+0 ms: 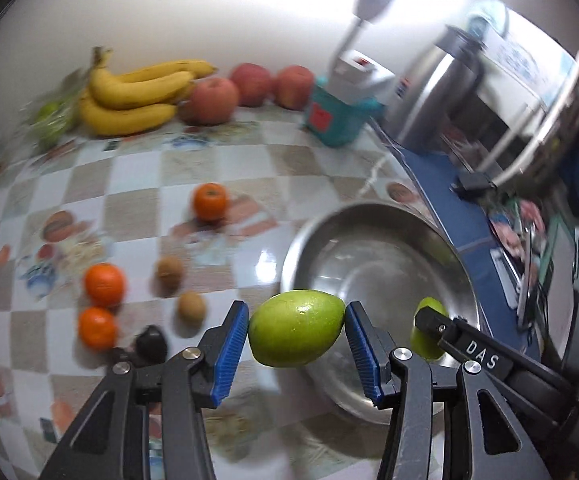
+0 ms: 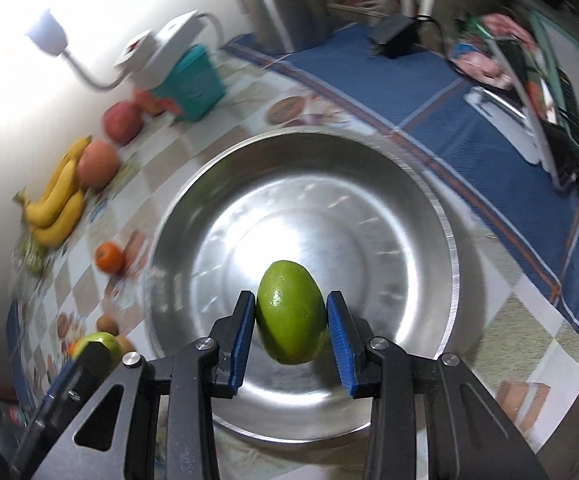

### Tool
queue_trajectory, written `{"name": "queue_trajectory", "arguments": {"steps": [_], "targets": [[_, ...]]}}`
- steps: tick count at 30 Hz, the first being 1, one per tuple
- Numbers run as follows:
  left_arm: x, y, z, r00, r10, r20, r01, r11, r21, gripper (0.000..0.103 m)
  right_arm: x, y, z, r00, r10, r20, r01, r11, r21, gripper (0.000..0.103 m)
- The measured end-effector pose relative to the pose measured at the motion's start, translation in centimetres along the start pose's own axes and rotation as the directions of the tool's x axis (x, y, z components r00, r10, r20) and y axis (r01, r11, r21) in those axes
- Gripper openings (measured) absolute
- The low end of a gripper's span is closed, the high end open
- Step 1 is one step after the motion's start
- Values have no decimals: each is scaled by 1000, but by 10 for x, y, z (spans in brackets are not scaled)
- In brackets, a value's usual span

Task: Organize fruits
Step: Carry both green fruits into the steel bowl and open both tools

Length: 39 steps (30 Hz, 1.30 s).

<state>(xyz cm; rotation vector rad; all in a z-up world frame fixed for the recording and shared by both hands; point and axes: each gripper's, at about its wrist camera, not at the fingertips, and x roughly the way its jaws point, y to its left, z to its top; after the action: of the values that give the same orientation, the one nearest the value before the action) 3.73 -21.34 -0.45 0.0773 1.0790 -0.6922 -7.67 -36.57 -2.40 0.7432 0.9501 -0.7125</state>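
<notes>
Your left gripper (image 1: pixel 296 330) was clenched on a green mango (image 1: pixel 295 328) held sideways, its blue pads pressing both ends, just off the near-left rim of the steel bowl (image 1: pixel 373 216). Your right gripper (image 2: pixel 291 322) was grasping a second green mango (image 2: pixel 290 312) upright between its pads, hanging over the inside of the steel bowl (image 2: pixel 429 200), which held no fruit on its floor. Left of the bowl on the checkered tablecloth (image 1: pixel 129 208) lay three tangerines (image 1: pixel 209 201), two together and one nearer the bowl, with two kiwis (image 1: pixel 191 308) between the pair and the bowl. Beyond the bowl, along the wall, sat a bunch of bananas (image 1: pixel 133 96) and three red apples (image 1: pixel 213 100) side by side, then a teal box (image 1: pixel 335 118). A blue cloth (image 2: pixel 469 120) covered the table to the right of the bowl.
</notes>
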Motion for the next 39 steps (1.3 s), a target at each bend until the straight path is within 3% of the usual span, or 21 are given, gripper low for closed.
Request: {"name": "queue_trajectory", "arguments": {"steps": [10, 18, 29, 36, 39], "targets": [[31, -24, -3, 999, -44, -24, 45, 998, 39, 53, 15, -16, 4, 999, -37, -27, 38, 998, 46, 39], [46, -28, -8, 998, -31, -62, 34, 999, 41, 53, 26, -24, 4, 998, -42, -56, 45, 997, 62, 39], [30, -23, -1, 998, -56, -39, 56, 998, 12, 54, 12, -15, 9, 1000, -19, 0, 19, 999, 34, 39], [14, 2, 5, 997, 40, -67, -43, 998, -56, 60, 5, -5, 8, 1000, -13, 20, 13, 1000, -5, 39], [11, 21, 5, 987, 130, -93, -139, 985, -101, 64, 5, 1, 6, 1000, -21, 17, 21, 999, -28, 39]]}}
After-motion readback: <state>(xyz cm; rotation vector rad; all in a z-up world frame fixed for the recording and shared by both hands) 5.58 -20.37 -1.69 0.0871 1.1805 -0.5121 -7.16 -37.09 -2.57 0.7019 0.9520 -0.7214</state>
